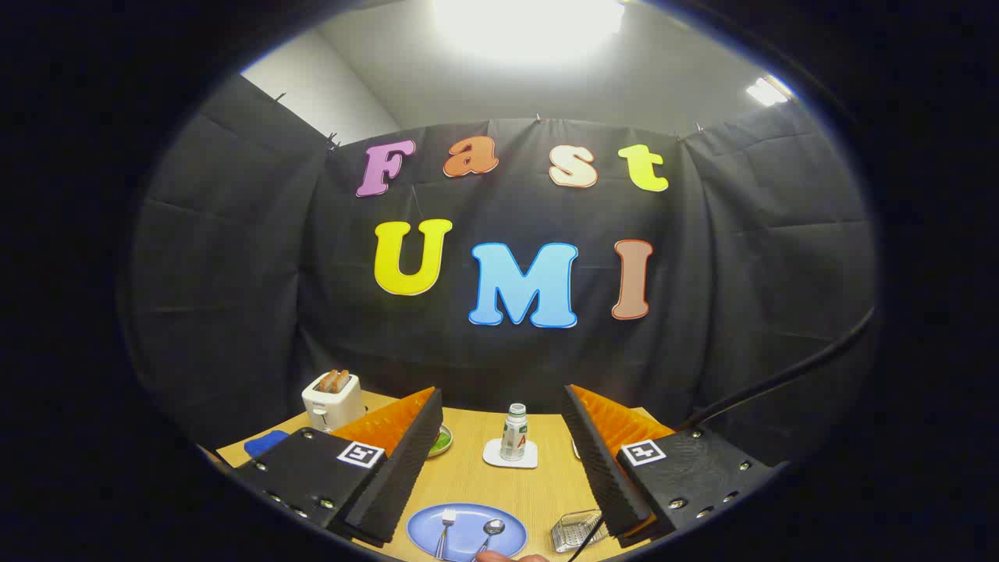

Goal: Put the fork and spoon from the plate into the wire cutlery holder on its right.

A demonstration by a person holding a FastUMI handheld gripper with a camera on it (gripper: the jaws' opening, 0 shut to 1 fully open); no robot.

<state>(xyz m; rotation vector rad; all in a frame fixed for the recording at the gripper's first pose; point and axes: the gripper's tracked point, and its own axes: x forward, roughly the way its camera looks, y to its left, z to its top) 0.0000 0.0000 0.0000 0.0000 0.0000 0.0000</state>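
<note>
Tool (499,460): fingers spread wide, nothing between them; high above tabletop (476,468), lower centre of frame.
Plate (467,531): blue, bottom centre, between the two fingers & nearer than their tips.
Fork (445,531): on plate's left half, tines pointing away toward booth wall, long axis near-to-far.
Spoon (490,532): on plate's right half, bowl at far end, handle running toward bottom edge, roughly parallel w/ fork.
Wire cutlery holder (576,531): just right of plate, bottom right of centre, partly behind right finger.
Bottle (514,432): white, green cap, on white coaster (510,454), centre; label too small to read.
Toaster (333,400): white, lower left, toast in slots.
Writing on tool: square black-white marker tags only.
</note>
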